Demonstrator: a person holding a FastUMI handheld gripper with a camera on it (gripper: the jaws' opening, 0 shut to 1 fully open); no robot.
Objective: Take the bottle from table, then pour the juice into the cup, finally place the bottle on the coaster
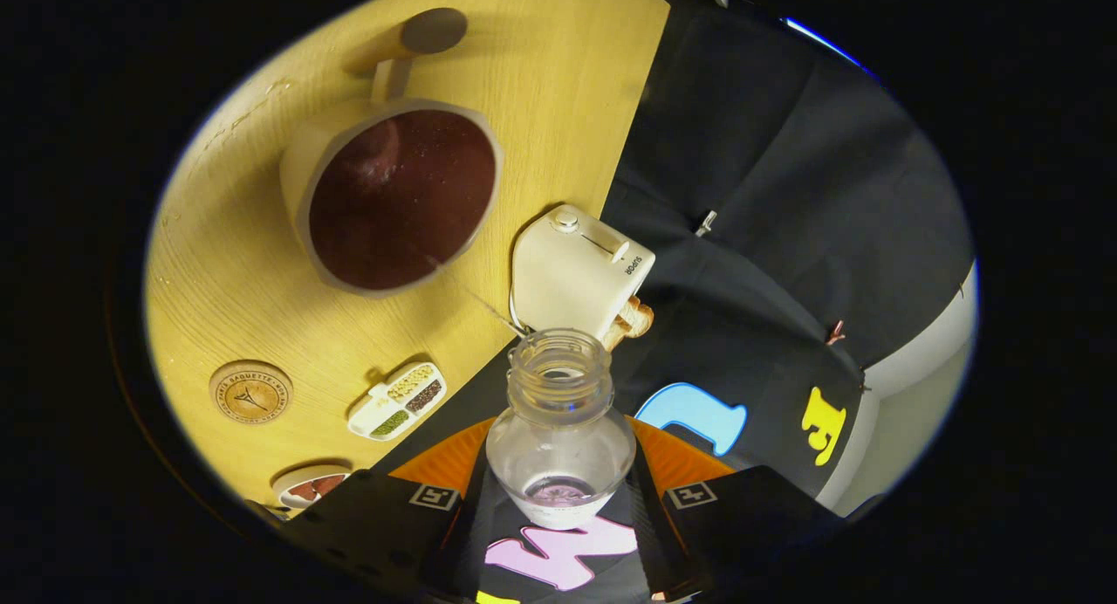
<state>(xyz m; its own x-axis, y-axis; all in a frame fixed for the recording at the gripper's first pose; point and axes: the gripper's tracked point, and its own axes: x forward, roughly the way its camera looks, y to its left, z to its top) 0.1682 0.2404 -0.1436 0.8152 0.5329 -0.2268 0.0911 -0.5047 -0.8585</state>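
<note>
So at this point my gripper had its two fingers closed in on the clear bottle, one pressing each side of it, cap off and the open mouth pointing forward. Bottle looked pretty much drained, just a little purplish residue sitting at the bottom. Whole view was tilted, with the wooden table running off to one side. Beyond the bottle mouth sat the cup, a pale mug full of dark reddish juice with its handle pointing away from me. A white boxy gadget sat right at the table edge, just past the bottle's mouth. Off beside the fingers was the round wooden coaster, nothing on it, with a small divided snack tray near it.
</note>
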